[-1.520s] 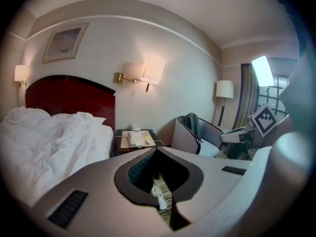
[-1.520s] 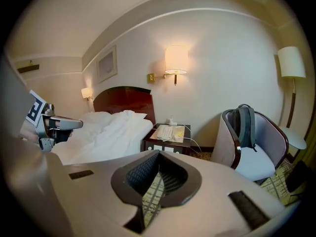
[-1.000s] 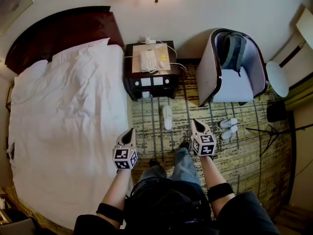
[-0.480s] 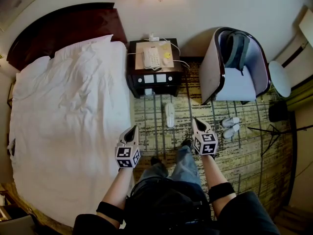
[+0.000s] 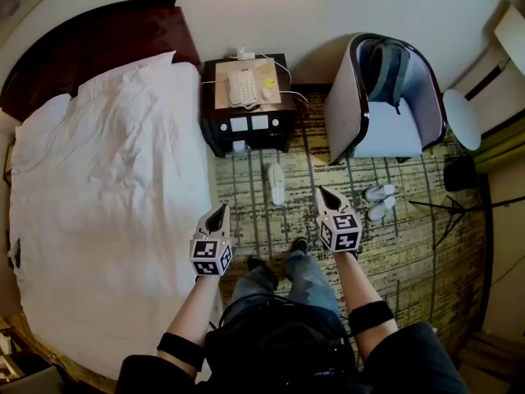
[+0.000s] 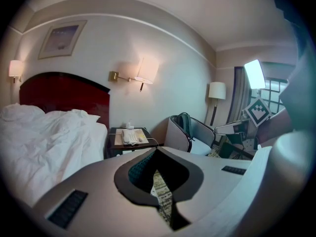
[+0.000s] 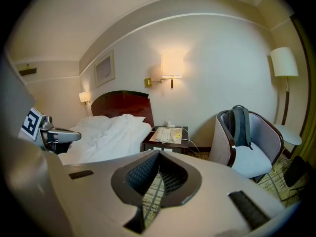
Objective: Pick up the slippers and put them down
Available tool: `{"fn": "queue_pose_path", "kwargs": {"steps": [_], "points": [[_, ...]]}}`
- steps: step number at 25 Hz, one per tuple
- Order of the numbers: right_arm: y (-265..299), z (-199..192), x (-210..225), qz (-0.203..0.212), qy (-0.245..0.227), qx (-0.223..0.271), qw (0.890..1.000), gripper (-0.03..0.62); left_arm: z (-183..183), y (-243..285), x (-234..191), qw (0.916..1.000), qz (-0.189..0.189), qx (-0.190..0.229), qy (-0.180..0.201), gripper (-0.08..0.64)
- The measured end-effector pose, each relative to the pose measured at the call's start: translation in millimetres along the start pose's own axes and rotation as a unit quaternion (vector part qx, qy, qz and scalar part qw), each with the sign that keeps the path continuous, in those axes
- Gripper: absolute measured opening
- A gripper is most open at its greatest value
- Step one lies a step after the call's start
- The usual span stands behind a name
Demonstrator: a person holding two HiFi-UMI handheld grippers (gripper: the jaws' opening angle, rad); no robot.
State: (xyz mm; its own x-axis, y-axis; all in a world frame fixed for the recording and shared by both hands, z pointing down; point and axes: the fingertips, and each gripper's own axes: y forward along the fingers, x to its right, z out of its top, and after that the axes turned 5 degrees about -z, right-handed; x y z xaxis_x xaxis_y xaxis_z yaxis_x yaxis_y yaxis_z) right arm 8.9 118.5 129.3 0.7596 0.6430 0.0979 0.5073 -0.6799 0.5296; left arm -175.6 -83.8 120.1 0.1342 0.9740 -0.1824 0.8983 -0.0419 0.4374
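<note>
Nearest, the left gripper [image 5: 219, 212] and right gripper [image 5: 322, 194] hang closed and empty, aimed toward the nightstand [image 5: 246, 125], apparently readying an approach. One white slipper [image 5: 277, 184] lies on the carpet [image 5: 410, 253] just before that nightstand; a pair [image 5: 381, 202] rests well to its right.

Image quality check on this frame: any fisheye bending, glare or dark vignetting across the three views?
Head view: strong fisheye, the bed and walls bow; light is even, slippers on the carpet read clearly. Left gripper view: round black vignette, wall lamp blown out white. Right gripper view: same vignette and lamp glare, lower half filled by the right gripper.
</note>
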Motion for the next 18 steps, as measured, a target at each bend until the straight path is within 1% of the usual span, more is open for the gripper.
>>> {"fn": "queue_pose_path", "kwargs": {"steps": [5, 8, 13, 16, 18], "points": [[17, -7, 10, 0.022, -0.010, -0.016, 1.000, 0.002, 3, 23, 6, 0.9997, 0.014, 0.001, -0.019, 0.002], [33, -11, 16, 0.037, -0.006, -0.025, 0.999, 0.002, 3, 39, 8, 0.9996, 0.023, -0.007, -0.018, 0.002], [61, -19, 31, 0.060, 0.001, -0.032, 0.998, 0.002, 0, 67, 13, 0.9984, 0.046, -0.013, -0.029, 0.002], [87, -22, 36, 0.070, 0.009, -0.036, 0.997, 0.002, -1, 87, 7, 0.9976, 0.061, -0.010, -0.030, 0.002], [104, -27, 35, 0.076, 0.014, -0.039, 0.996, 0.002, -8, 99, -3, 0.9966, 0.073, -0.013, -0.035, 0.002]]}}
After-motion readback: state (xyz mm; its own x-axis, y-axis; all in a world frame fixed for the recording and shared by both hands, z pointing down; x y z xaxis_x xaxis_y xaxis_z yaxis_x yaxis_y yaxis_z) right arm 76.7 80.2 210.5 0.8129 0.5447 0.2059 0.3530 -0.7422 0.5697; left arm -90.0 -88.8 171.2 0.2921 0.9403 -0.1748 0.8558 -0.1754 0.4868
